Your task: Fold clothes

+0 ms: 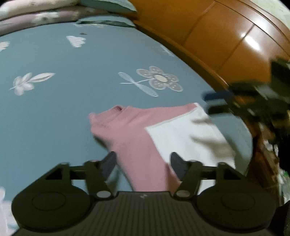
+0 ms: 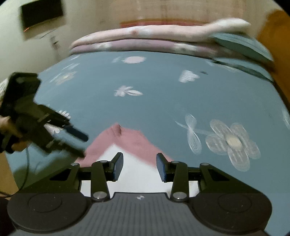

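A pink and white garment (image 1: 141, 130) lies on the blue flowered bedsheet (image 1: 63, 101), partly folded, with the white part (image 1: 188, 138) to the right. My left gripper (image 1: 143, 163) hovers open over its near end, holding nothing. In the left wrist view, my right gripper (image 1: 215, 103) shows blurred at the right edge of the garment. In the right wrist view, the garment (image 2: 126, 141) lies under my open right gripper (image 2: 139, 167), pink at its far tip. My left gripper (image 2: 79, 143) enters from the left there, held by a hand (image 2: 7, 125).
An orange wooden headboard (image 1: 217, 36) runs along the right side of the bed. Folded pink quilts (image 2: 145, 38) and a blue pillow (image 2: 241, 45) lie stacked at the far end. A pale wall with a dark panel (image 2: 41, 12) stands beyond the bed.
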The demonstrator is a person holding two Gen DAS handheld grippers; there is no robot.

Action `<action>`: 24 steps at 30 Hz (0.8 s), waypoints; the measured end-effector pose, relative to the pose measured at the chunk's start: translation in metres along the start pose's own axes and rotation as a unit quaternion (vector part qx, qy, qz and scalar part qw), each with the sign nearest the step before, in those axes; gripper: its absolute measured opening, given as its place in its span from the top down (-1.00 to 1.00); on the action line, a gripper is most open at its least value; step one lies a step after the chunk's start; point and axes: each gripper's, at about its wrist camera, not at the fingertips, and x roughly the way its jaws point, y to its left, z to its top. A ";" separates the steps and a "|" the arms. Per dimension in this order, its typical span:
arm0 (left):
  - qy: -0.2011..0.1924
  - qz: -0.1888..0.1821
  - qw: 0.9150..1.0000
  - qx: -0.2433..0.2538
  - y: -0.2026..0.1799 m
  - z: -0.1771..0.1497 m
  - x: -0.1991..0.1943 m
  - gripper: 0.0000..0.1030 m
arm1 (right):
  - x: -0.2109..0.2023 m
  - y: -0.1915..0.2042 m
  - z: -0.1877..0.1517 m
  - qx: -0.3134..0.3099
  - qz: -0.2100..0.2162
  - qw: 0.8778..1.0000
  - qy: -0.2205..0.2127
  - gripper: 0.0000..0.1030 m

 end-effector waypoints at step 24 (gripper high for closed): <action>-0.068 0.090 0.991 -0.069 -0.026 -0.031 -0.030 -0.58 | 0.094 -0.042 0.033 0.003 0.042 0.999 -0.029 0.68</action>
